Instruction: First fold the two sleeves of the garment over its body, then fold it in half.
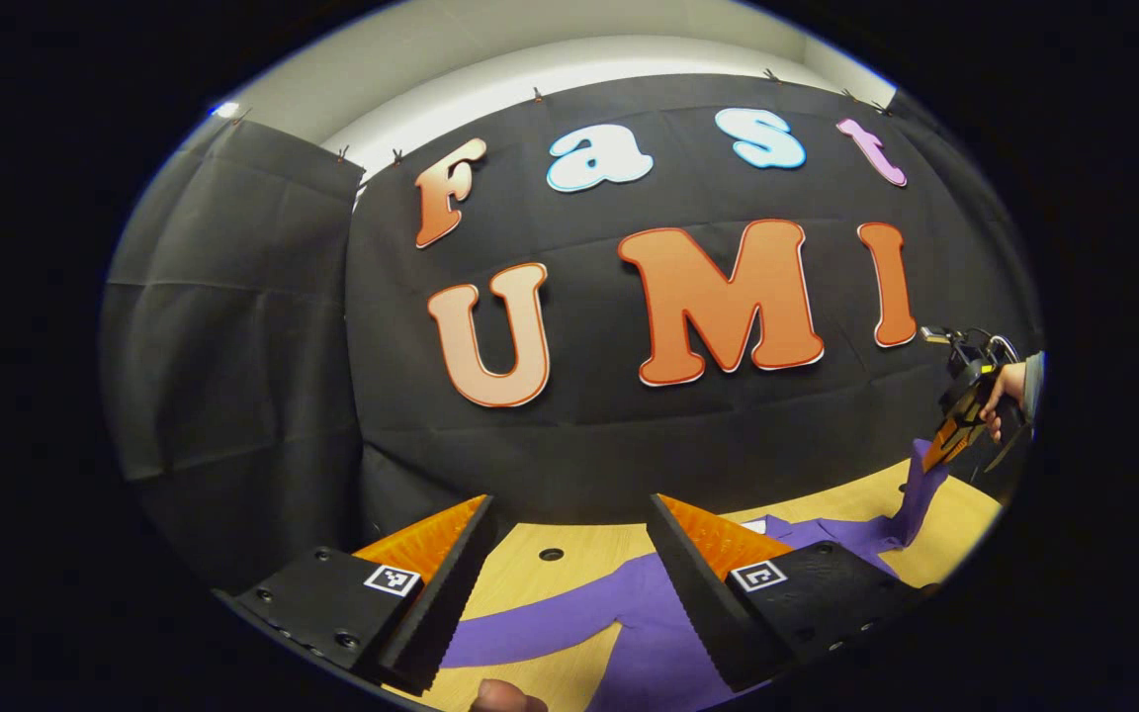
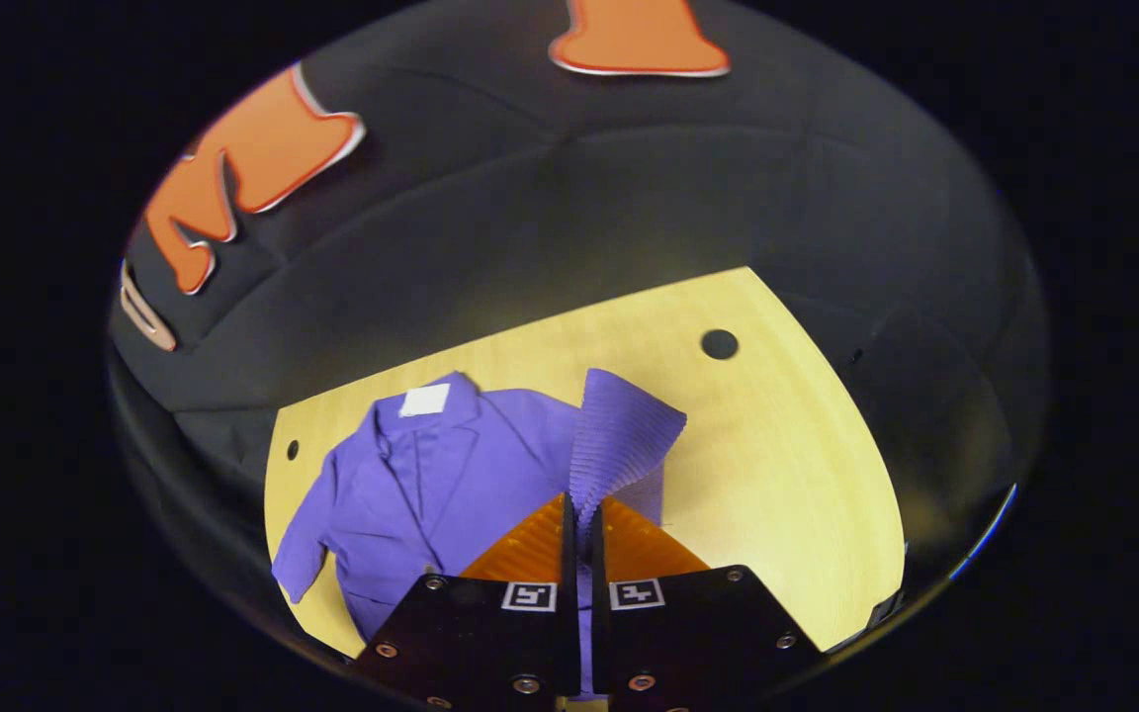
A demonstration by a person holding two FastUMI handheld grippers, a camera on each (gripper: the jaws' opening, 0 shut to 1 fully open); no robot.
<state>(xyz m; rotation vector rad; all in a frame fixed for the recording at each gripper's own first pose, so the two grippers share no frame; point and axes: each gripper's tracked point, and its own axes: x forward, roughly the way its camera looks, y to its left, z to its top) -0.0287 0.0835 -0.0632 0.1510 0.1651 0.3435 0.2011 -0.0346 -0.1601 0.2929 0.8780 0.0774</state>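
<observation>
Our right gripper (image 2: 581, 514) is clamped on one sleeve (image 2: 619, 435), lifted just ahead of it; the purple garment (image 2: 451, 475) lies flat beyond on the table (image 2: 777, 475). Our left gripper (image 1: 569, 564) gapes empty above the other sleeve (image 1: 530, 633). No fold is finished.

I see a plain purple cloth jacket (image 2: 451, 475) with a white collar tag (image 2: 425, 400) on a pale yellow wooden table (image 2: 777, 475).

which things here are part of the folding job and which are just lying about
In the job:
- purple garment, flat on the table
- its sleeve, lifted and pinched in the right claw
- left claw, open above the garment

Lying about:
- wooden table
- white tag at the collar
</observation>
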